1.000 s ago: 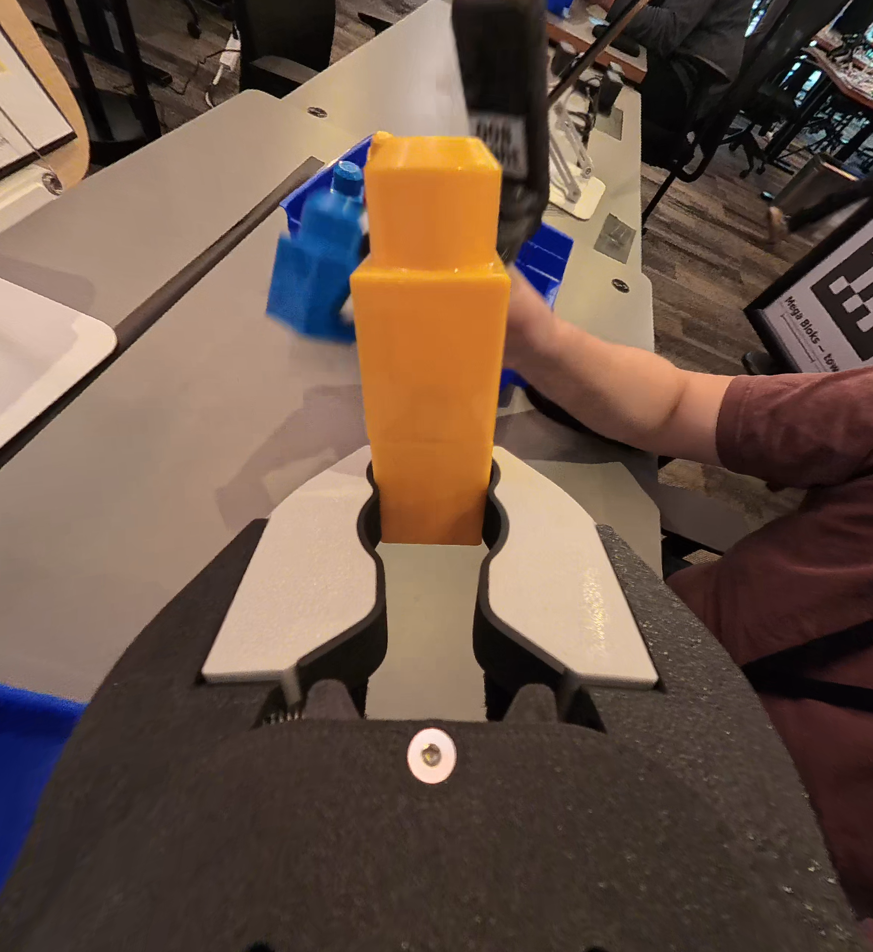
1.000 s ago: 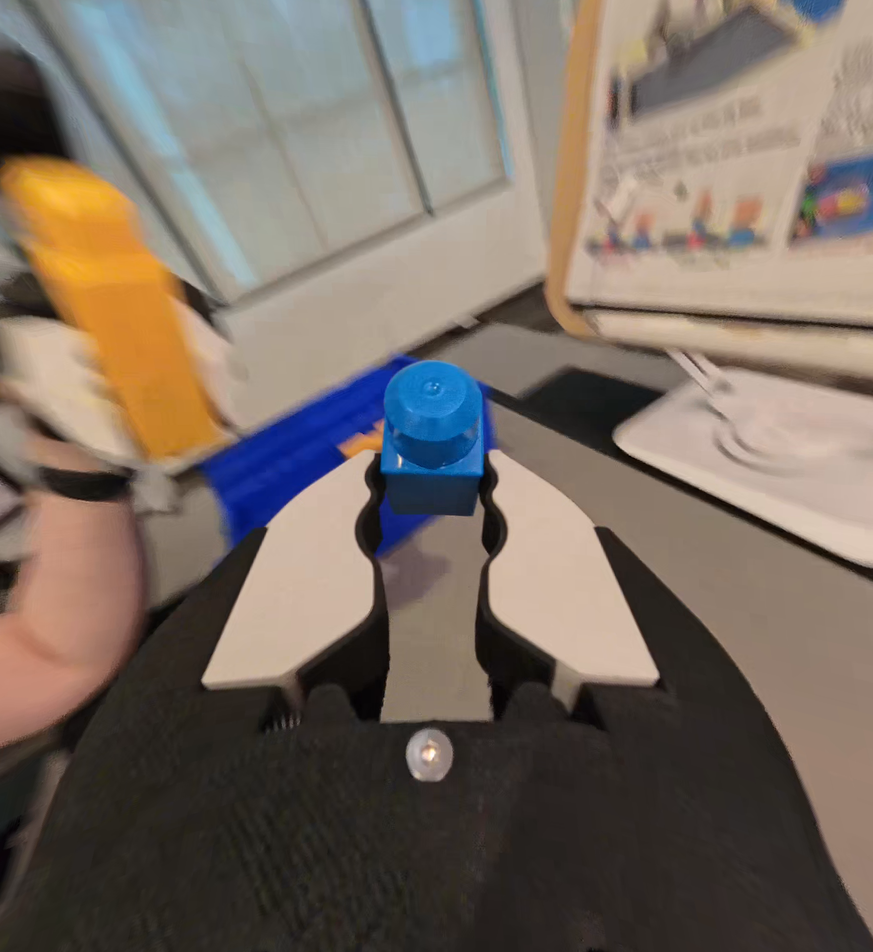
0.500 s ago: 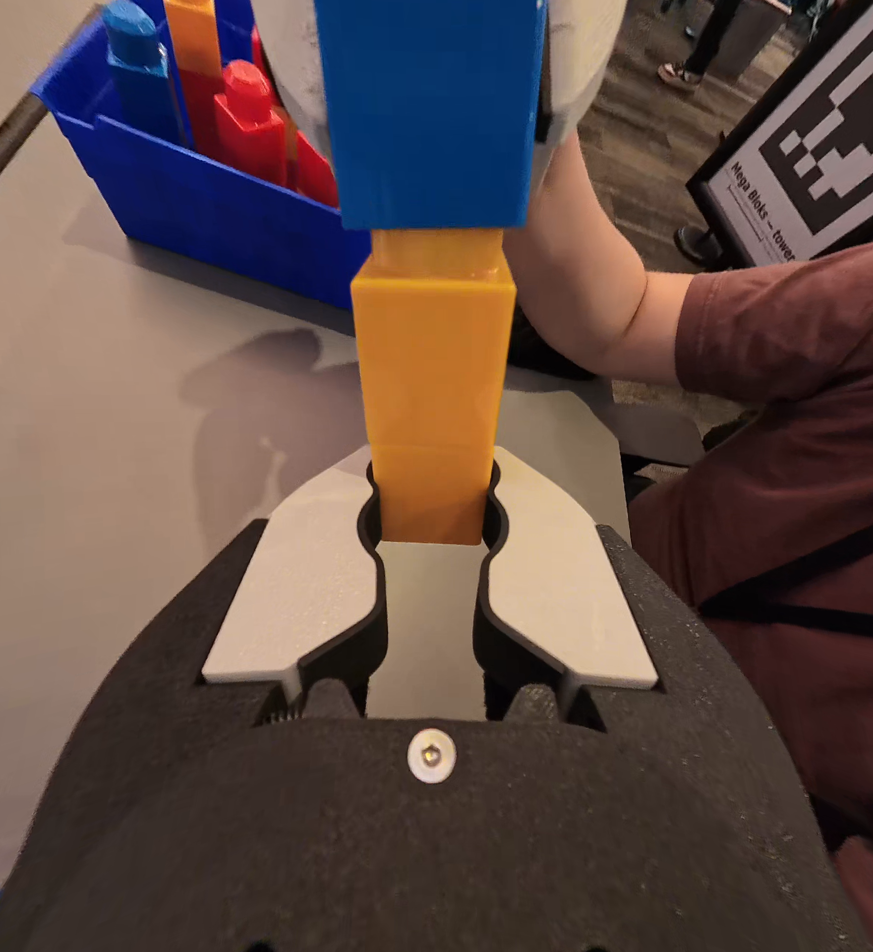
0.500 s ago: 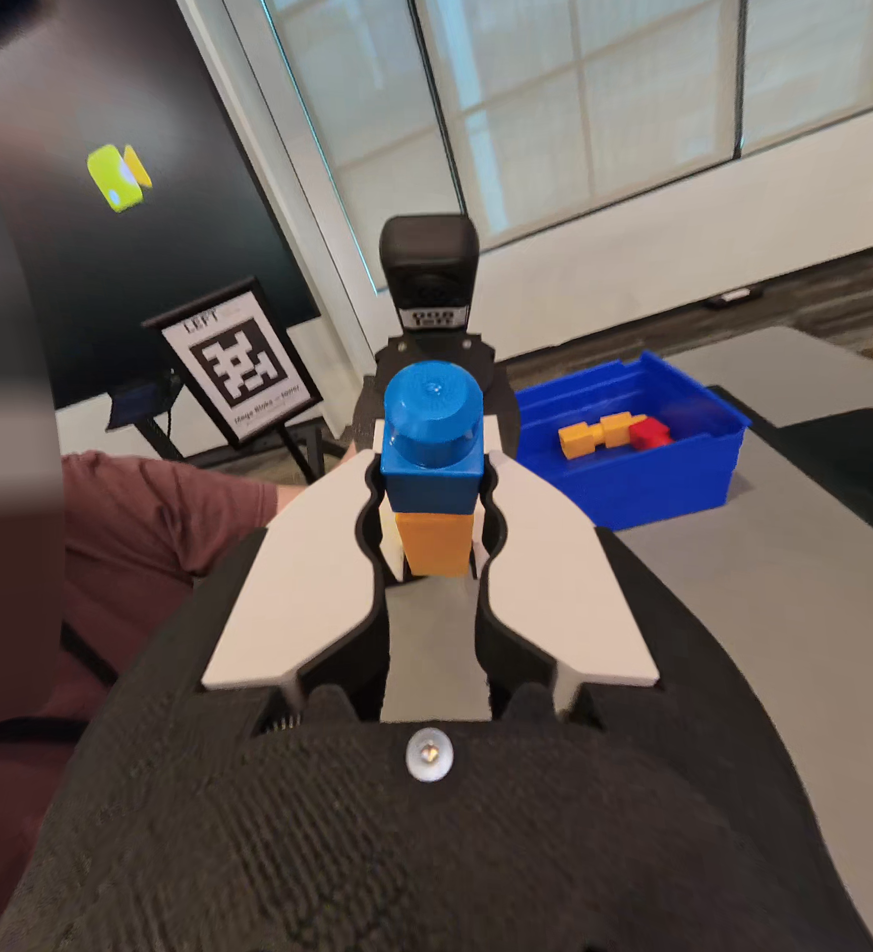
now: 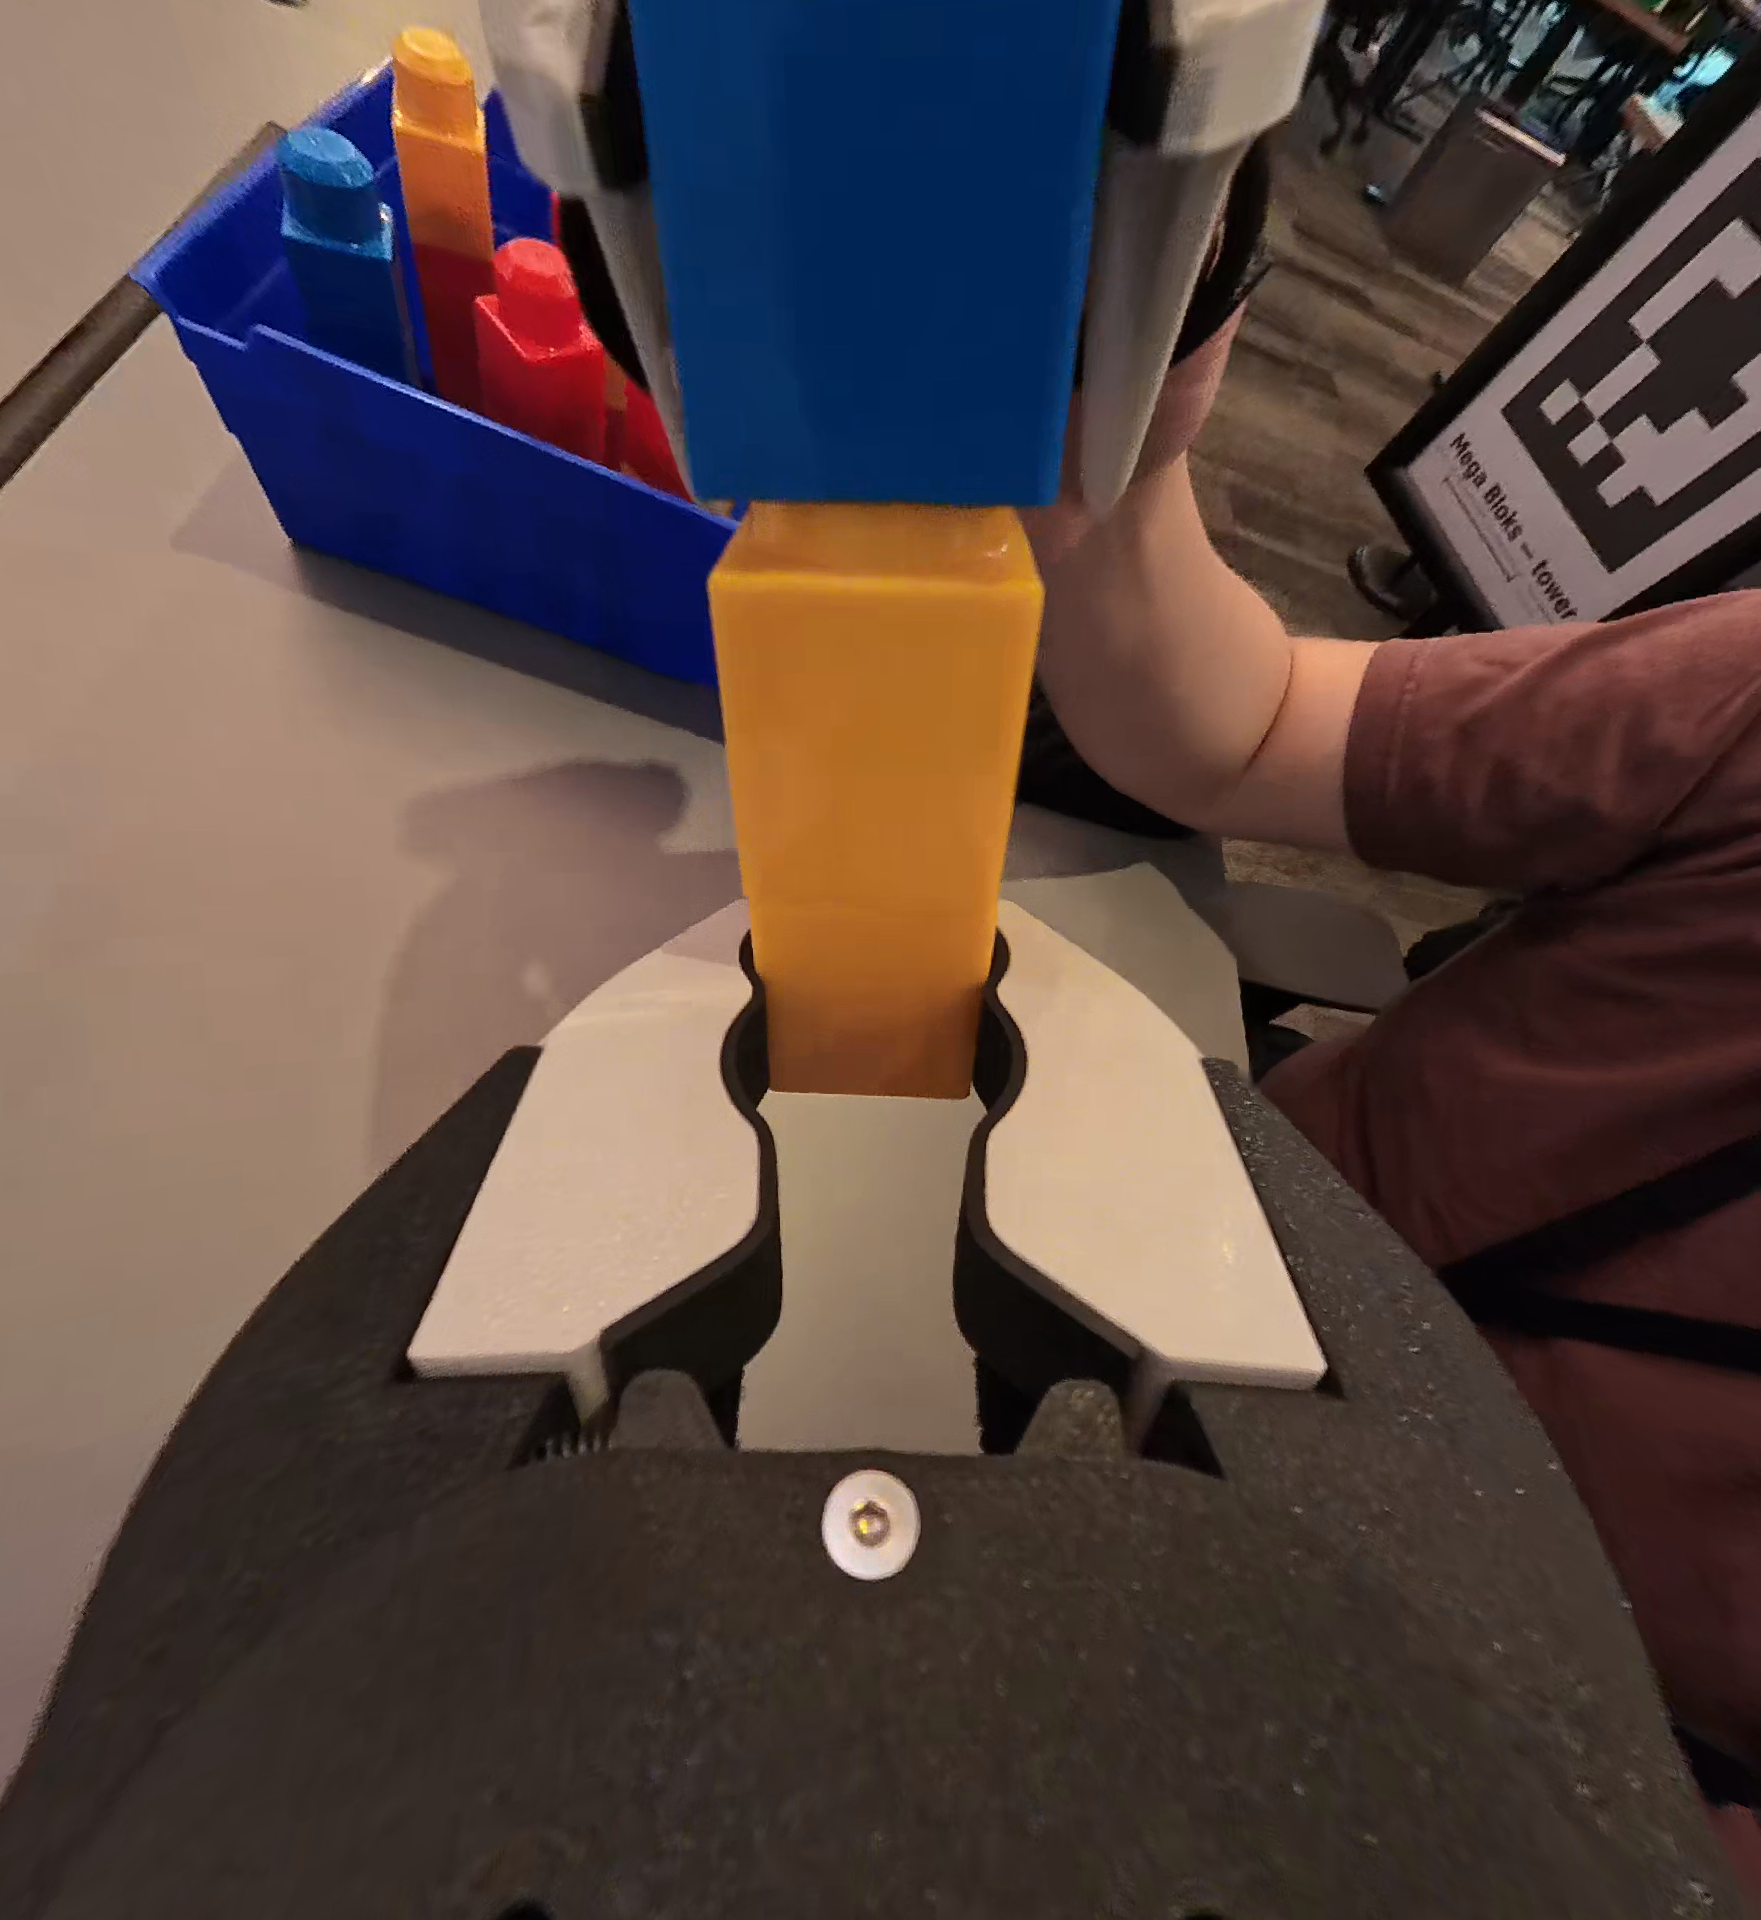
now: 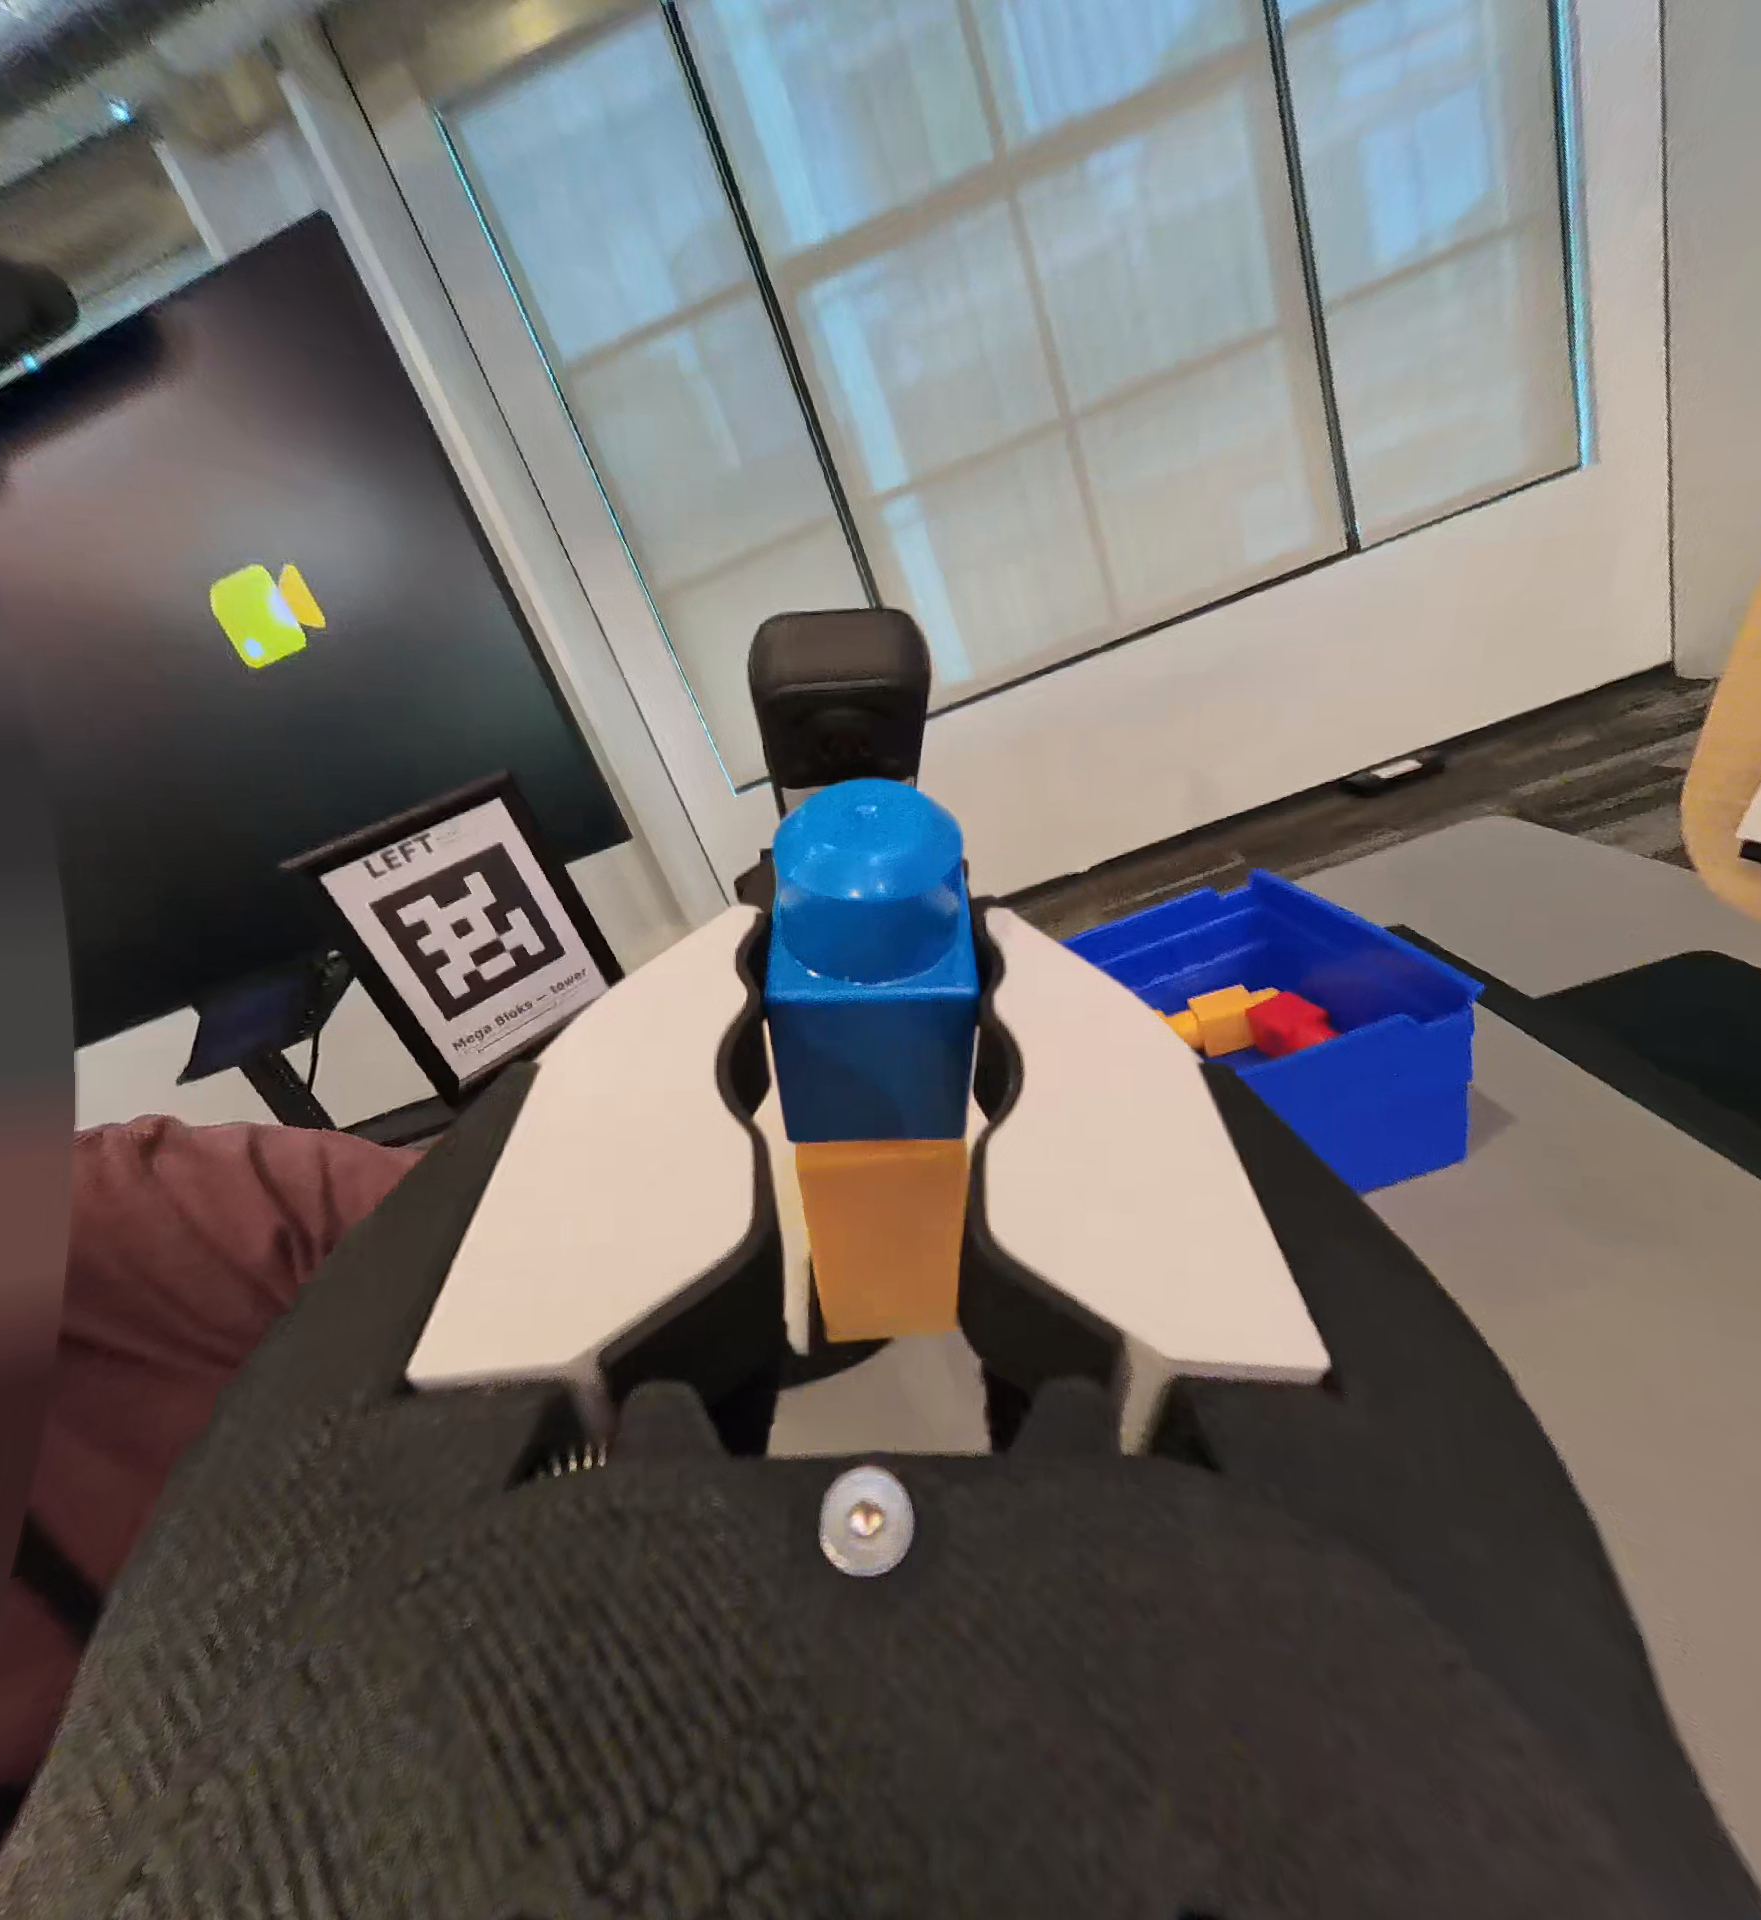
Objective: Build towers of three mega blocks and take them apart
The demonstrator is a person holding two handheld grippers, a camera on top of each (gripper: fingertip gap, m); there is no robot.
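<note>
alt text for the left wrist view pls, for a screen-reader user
The left gripper clamps the base of an orange block stack while the right gripper presses a blue block onto its top. Behind, on the grey table, a blue bin holds blue, orange and red blocks.

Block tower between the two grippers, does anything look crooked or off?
Nothing stands out. The blue block sits squarely over the orange stack, in line with it; each is held straight, blue in the right gripper, orange in the left gripper.

Both tongs, left (image 5: 871,1023) and right (image 6: 871,1023), clamp blocks, facing.
</note>
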